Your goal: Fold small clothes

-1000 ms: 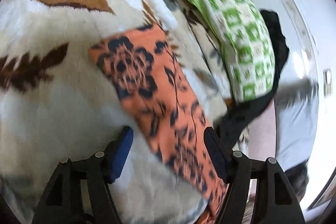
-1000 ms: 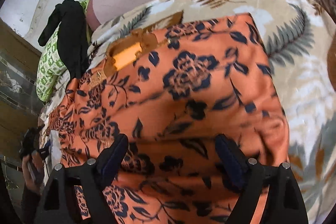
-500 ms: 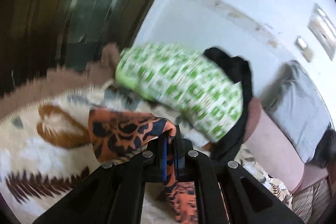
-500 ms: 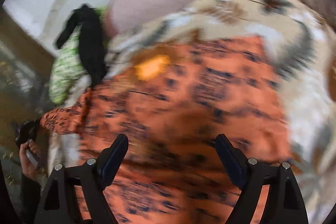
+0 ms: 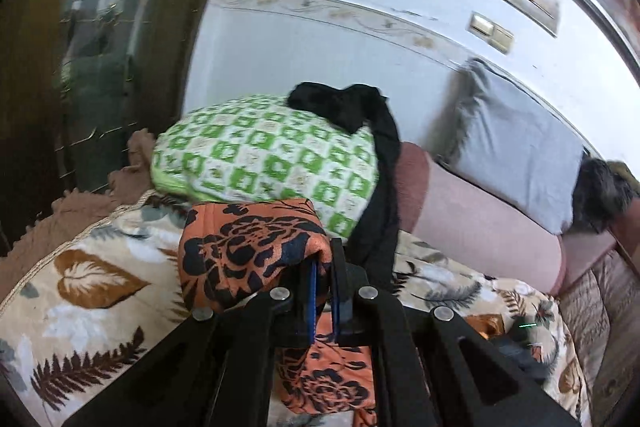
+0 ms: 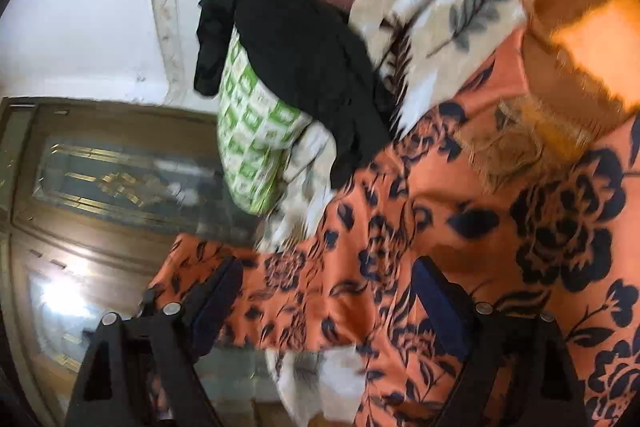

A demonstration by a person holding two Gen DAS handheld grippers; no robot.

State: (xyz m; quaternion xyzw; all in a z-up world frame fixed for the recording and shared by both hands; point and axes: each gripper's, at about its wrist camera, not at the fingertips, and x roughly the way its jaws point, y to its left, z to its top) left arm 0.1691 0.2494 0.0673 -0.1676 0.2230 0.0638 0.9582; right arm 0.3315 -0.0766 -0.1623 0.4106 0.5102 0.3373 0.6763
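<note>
You've got an orange cloth (image 5: 248, 251) with a dark navy flower print, on a cream blanket (image 5: 100, 291) covered in brown and grey-green leaves. Far side, the pillow (image 5: 264, 155) is white with green squares, a plain black garment (image 5: 360, 115) draped on it. Right of that, a dusty pink bolster (image 5: 480, 219) and a grey cushion (image 5: 516, 143). Gripper pads (image 6: 432, 291) are blue.

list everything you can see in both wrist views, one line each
orange floral garment: 1, orange with dark flowers, spread on the blanket, one edge lifted
leaf-print blanket: 1, cream with brown and grey leaves, covering the bed
green checked pillow: 1, green and white, behind the garment
black cloth: 1, black, draped over the pillow
pink bolster: 1, pink, by the wall
grey pillow: 1, grey, against the wall
wooden door: 1, brown, beyond the bed
left gripper: 1, black, shut on the garment's edge
right gripper: 1, black, jaws opening over the garment
</note>
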